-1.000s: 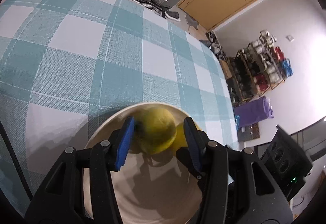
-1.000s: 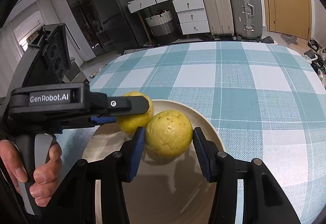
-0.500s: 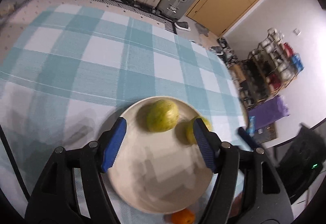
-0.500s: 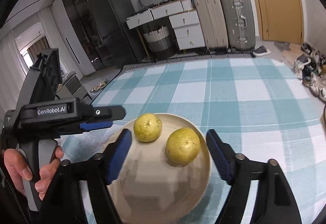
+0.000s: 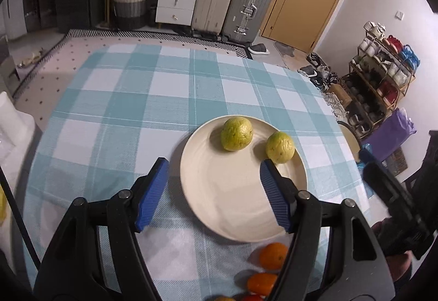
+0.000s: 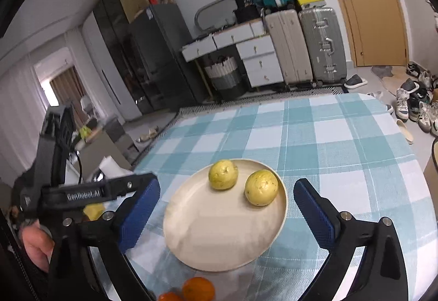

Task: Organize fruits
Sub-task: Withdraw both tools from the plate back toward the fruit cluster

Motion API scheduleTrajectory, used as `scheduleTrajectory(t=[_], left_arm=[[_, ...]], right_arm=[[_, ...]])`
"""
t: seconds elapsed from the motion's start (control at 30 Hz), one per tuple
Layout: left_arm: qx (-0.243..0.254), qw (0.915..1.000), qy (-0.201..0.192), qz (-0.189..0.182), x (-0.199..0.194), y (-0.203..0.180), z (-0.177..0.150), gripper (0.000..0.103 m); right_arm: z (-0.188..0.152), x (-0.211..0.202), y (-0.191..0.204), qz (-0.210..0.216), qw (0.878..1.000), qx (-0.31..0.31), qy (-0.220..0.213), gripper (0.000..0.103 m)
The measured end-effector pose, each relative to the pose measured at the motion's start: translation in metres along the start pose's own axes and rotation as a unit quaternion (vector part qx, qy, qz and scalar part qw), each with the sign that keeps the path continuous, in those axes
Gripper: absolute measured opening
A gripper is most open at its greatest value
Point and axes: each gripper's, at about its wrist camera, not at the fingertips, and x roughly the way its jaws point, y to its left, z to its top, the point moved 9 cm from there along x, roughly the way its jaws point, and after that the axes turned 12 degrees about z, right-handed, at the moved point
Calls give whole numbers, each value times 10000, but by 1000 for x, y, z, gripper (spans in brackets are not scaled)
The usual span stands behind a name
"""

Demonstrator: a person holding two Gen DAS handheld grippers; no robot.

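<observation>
A cream plate (image 5: 232, 208) (image 6: 213, 240) lies on the checked tablecloth with two yellow-green fruits on its far side, one on the left (image 5: 236, 133) (image 6: 222, 174) and one on the right (image 5: 280, 147) (image 6: 261, 187). My left gripper (image 5: 213, 191) is open and empty, above the plate's near left part. My right gripper (image 6: 227, 216) is open and empty, above the plate's near side. Small oranges (image 5: 273, 255) (image 6: 198, 288) lie on the cloth just in front of the plate.
The round table with the teal checked cloth (image 5: 153, 98) stretches beyond the plate. The left gripper's body (image 6: 82, 194) shows at the left of the right wrist view, a yellow fruit (image 6: 94, 211) behind it. Suitcases (image 5: 246, 8), drawers and a door stand behind.
Both grippers have let go of the yellow-green fruits on the plate, opened wide and pulled back and up. The oranges in front of the plate have come into view.
</observation>
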Motion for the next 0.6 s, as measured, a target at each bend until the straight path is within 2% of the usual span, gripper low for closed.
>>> scheduleTrajectory(t=[0.07, 0.23, 0.43, 0.6], left_arm=[[20, 10000, -40, 18, -8, 2, -6, 75], [-8, 10000, 11, 22, -17, 6, -21, 75], [68, 9994, -175, 302, -31, 15, -35, 80], [217, 9974, -395, 557, -43, 21, -46, 82]], right_arm=[[0, -8, 4, -25, 10000, -43, -65, 102], [-6, -17, 15, -99, 9998, -192, -9, 103], [-18, -25, 28, -32, 9997, -235, 102, 103], [-30, -31, 37, -211, 9991, -297, 204, 103]])
